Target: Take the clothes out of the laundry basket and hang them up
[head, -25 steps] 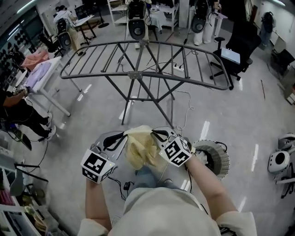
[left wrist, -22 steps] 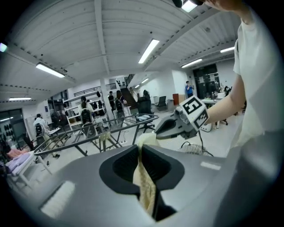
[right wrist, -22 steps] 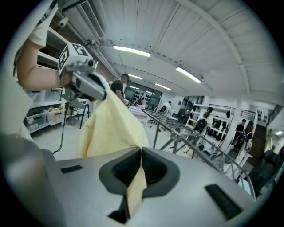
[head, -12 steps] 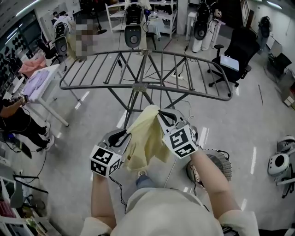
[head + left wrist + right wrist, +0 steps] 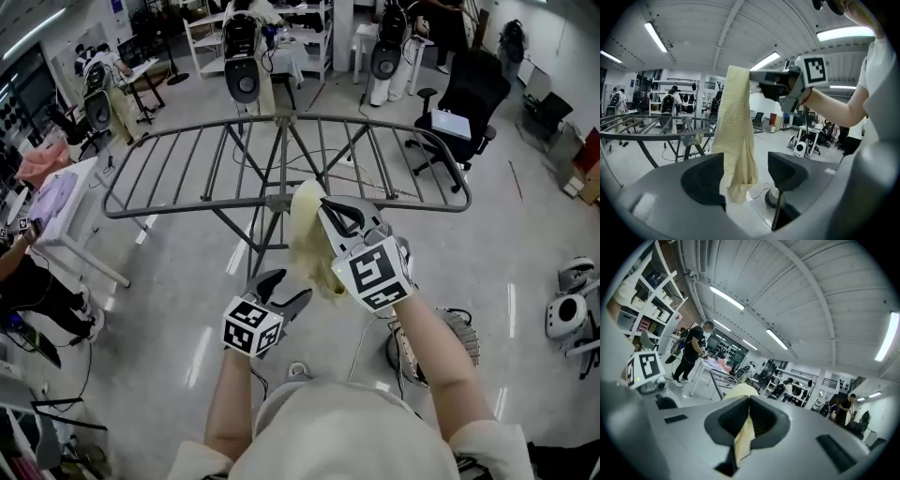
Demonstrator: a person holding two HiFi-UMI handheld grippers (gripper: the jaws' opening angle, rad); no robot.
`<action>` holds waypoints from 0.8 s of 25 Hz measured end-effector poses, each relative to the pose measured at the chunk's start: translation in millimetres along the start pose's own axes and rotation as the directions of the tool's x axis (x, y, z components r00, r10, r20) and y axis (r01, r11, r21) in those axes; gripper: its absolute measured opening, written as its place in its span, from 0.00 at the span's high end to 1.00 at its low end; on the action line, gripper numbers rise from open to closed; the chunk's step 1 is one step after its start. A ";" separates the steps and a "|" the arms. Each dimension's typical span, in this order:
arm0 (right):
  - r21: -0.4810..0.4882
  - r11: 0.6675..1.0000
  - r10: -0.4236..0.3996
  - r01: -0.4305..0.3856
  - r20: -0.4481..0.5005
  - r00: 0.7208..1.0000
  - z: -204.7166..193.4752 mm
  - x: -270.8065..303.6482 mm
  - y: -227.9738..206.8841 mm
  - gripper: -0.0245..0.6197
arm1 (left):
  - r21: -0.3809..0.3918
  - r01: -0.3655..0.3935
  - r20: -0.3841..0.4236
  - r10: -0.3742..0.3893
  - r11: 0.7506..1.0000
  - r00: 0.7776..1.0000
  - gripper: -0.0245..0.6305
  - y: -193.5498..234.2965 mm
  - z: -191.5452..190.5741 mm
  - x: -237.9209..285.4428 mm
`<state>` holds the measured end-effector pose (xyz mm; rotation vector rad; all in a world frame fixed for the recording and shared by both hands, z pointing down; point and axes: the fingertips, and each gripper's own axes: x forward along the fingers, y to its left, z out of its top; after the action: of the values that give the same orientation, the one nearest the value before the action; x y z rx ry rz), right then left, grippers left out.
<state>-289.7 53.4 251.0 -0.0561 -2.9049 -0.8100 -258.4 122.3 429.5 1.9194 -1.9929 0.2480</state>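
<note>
A pale yellow cloth (image 5: 310,242) hangs from my right gripper (image 5: 325,205), which is shut on its top edge just in front of the grey drying rack (image 5: 169,167). In the right gripper view the cloth (image 5: 744,436) is pinched between the closed jaws (image 5: 749,405). My left gripper (image 5: 288,287) sits lower and to the left, its jaws opening. In the left gripper view the cloth's lower end (image 5: 736,154) dangles loose between the spread fingers (image 5: 705,180) without being pressed. The laundry basket (image 5: 460,330) stands on the floor, partly hidden behind my right arm.
A black office chair (image 5: 463,98) stands beyond the rack's right end. A table with pink and lilac clothes (image 5: 49,183) and a seated person (image 5: 23,281) are at the left. A white machine (image 5: 565,321) sits on the floor at the right. Cables trail under the rack.
The left gripper has let go of the yellow cloth and dropped lower. The right gripper has lifted the cloth up toward the rack, so it now hangs from that gripper alone.
</note>
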 end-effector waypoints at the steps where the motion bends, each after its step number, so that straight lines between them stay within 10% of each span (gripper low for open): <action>1: 0.010 1.000 -0.013 0.013 0.008 1.000 5.5 4.8 -4.7 0.95 | -0.010 0.001 -0.006 -0.001 1.000 1.000 0.53 4.5 -2.0 10.3; 9: -0.010 0.993 -0.116 0.116 0.008 0.993 49.8 45.8 -39.1 0.95 | -0.089 0.144 -0.042 -0.148 0.986 0.988 0.57 -30.0 -0.5 81.0; 13: -0.002 0.986 -0.169 0.169 -0.006 0.986 68.1 51.0 -53.0 0.95 | -0.171 -0.014 -0.079 0.001 0.985 0.997 0.56 -12.1 -17.5 105.1; 18: 0.010 0.980 -0.198 0.198 -0.002 0.980 84.5 50.6 -59.4 0.95 | -0.073 -0.151 -0.106 0.143 0.986 0.984 0.56 16.6 -37.4 107.9; 20: -0.010 0.978 -0.208 0.208 -0.017 0.978 82.4 52.7 -60.4 0.95 | -0.054 -0.194 -0.111 0.187 0.980 0.976 0.75 33.1 -42.2 97.5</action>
<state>-355.1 44.5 157.0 0.2575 -2.9245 -0.8481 -286.5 49.6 508.8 1.6421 -2.0888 0.3240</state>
